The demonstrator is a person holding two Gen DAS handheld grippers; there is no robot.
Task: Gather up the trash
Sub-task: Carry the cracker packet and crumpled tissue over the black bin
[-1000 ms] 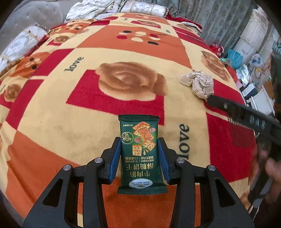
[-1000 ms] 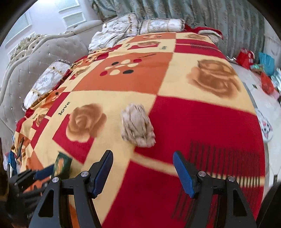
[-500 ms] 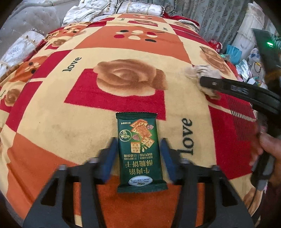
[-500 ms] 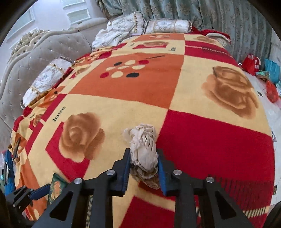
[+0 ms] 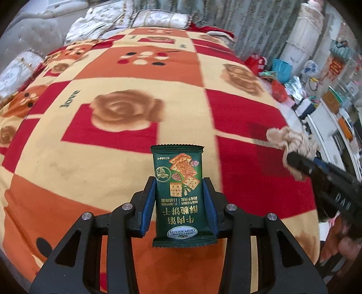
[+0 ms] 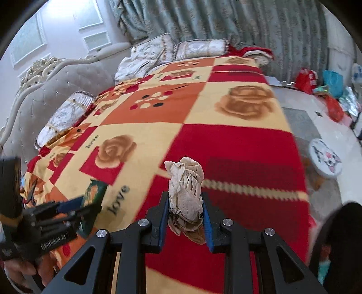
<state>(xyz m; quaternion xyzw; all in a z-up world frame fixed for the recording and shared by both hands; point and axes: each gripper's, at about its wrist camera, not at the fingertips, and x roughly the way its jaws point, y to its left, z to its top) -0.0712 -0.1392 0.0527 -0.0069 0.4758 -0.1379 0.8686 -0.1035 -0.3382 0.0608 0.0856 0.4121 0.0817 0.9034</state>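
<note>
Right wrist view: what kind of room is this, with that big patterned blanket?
Most likely a bedroom. The blanket covers a bed with a tufted grey headboard, pillows sit along its far end, and heavy curtains hang behind.

In the right wrist view the biscuit packet [image 6: 96, 188] is smeared by motion, its print unreadable, and the left gripper [image 6: 84, 207] hides its lower half. The heap of bags [image 5: 280, 74] beyond the bed [image 5: 56, 158] is too small and blurred to sort out. The crumpled tissue [image 6: 186, 192] hides its own lower end between the blue fingers [image 6: 163, 217].
</note>
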